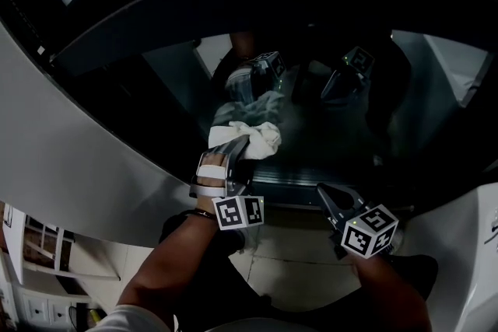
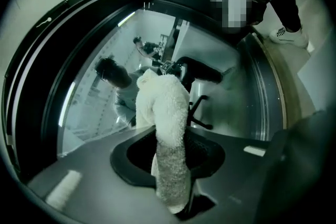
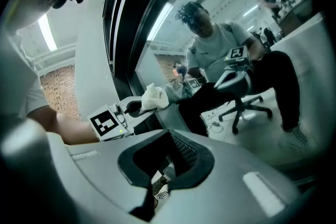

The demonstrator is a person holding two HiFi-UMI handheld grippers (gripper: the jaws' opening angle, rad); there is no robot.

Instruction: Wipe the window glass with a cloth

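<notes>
While wiping, hold the right gripper (image 1: 331,202), nearest, low and off the glass (image 1: 334,136), jaws nearly together and empty. Press with the left gripper (image 1: 247,142), jaws clamped on the white cloth (image 1: 261,138), the wad seemingly touching the glass near its lower edge. Sweep in overlapping passes, firm and even, to avoid streaks. Stop short of the sill (image 1: 296,181). No containers in view.

Cloth (image 1: 261,138) against window glass (image 1: 331,140)
</notes>
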